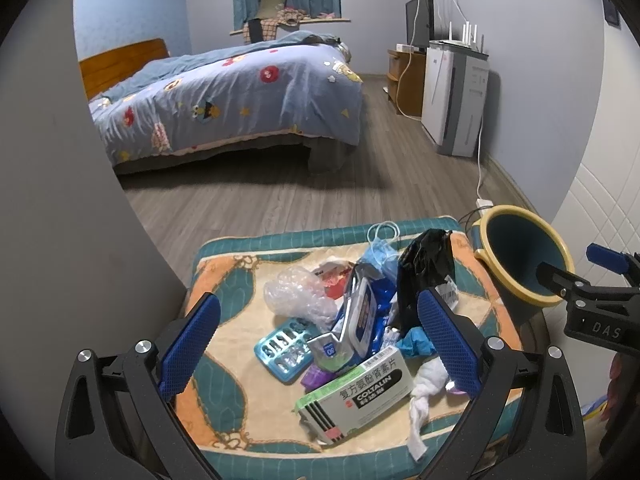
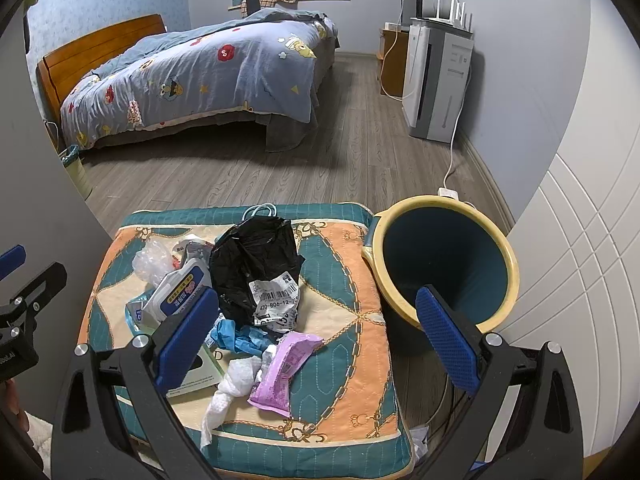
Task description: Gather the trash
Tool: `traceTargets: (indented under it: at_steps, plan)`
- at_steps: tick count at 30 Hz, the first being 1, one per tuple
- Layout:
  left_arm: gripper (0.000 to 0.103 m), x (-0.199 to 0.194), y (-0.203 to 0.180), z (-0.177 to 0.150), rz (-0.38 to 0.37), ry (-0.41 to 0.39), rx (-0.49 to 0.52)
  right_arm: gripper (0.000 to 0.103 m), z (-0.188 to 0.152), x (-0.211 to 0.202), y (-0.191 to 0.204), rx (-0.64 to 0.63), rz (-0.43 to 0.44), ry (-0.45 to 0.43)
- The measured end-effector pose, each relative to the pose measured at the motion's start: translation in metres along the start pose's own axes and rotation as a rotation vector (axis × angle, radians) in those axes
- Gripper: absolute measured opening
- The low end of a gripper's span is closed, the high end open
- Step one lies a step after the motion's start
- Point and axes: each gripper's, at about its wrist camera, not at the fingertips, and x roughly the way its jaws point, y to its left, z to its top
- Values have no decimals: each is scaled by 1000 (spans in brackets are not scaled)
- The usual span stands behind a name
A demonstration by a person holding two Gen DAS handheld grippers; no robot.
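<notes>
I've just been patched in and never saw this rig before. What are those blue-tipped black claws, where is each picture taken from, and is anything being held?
No robot here: a person carries two hand-held grippers, each with a fisheye camera looking along its fingers. One picture looks past the left gripper, the other past the right gripper. Both are open and hold nothing. Below them a patterned teal and orange cushion carries the trash: a crumpled black plastic bag, a white medicine box, a purple wrapper, a white tissue. Beside the cushion stands a yellow-rimmed dark blue bin.

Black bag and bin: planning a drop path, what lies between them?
Bare cushion only, between bag and bin, in the right wrist view.
</notes>
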Motion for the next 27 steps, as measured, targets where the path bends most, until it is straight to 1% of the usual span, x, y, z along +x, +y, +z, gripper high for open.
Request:
traceTargets:
  at_steps: [27]
  plan:
    - [98,1,-1,0,2,0,2,97,0,0,-1,-1,1,4]
